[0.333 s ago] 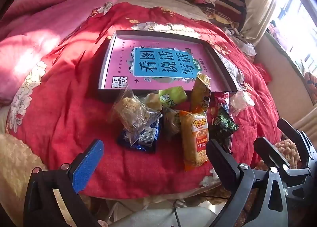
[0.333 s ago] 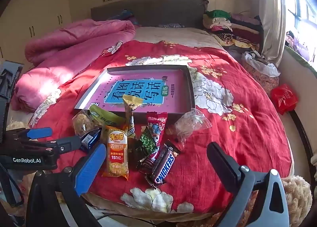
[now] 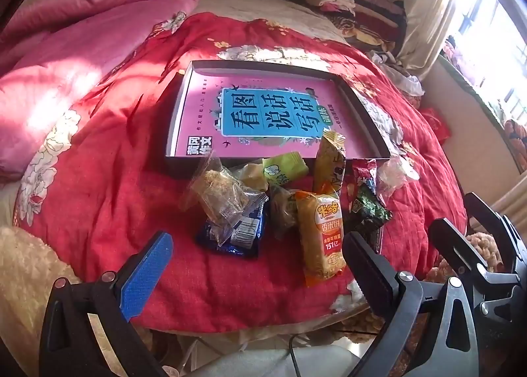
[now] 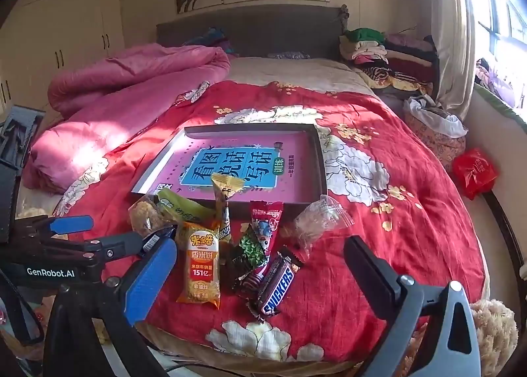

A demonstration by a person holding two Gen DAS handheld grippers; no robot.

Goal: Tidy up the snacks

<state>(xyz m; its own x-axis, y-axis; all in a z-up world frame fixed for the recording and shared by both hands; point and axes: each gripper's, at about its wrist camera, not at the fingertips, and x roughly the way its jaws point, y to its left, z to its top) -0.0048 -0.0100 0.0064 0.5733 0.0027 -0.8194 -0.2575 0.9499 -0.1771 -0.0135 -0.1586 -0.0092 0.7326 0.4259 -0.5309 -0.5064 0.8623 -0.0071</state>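
Note:
A pile of wrapped snacks lies on the red floral bedspread (image 3: 108, 186) in front of a shallow grey box (image 3: 179, 106) lined with a pink book cover. Among them are an orange rice-cracker pack (image 3: 324, 238) (image 4: 201, 265), a clear bag of crumbly cake (image 3: 220, 195), a blue packet (image 3: 242, 238), a green packet (image 3: 283, 171) and a Snickers bar (image 4: 276, 284). My left gripper (image 3: 260, 265) hovers open just short of the pile, nothing between its fingers. My right gripper (image 4: 263, 271) is open too, above the near edge of the bed; it also shows at the right of the left wrist view (image 3: 461, 218).
A pink quilt (image 4: 131, 97) is bunched at the left of the bed. Folded clothes (image 4: 378, 50) are stacked at the headboard's right. A red bag (image 4: 474, 172) lies on the floor by the window wall. A fluffy tan cushion (image 4: 494, 327) sits at the bed's near right corner.

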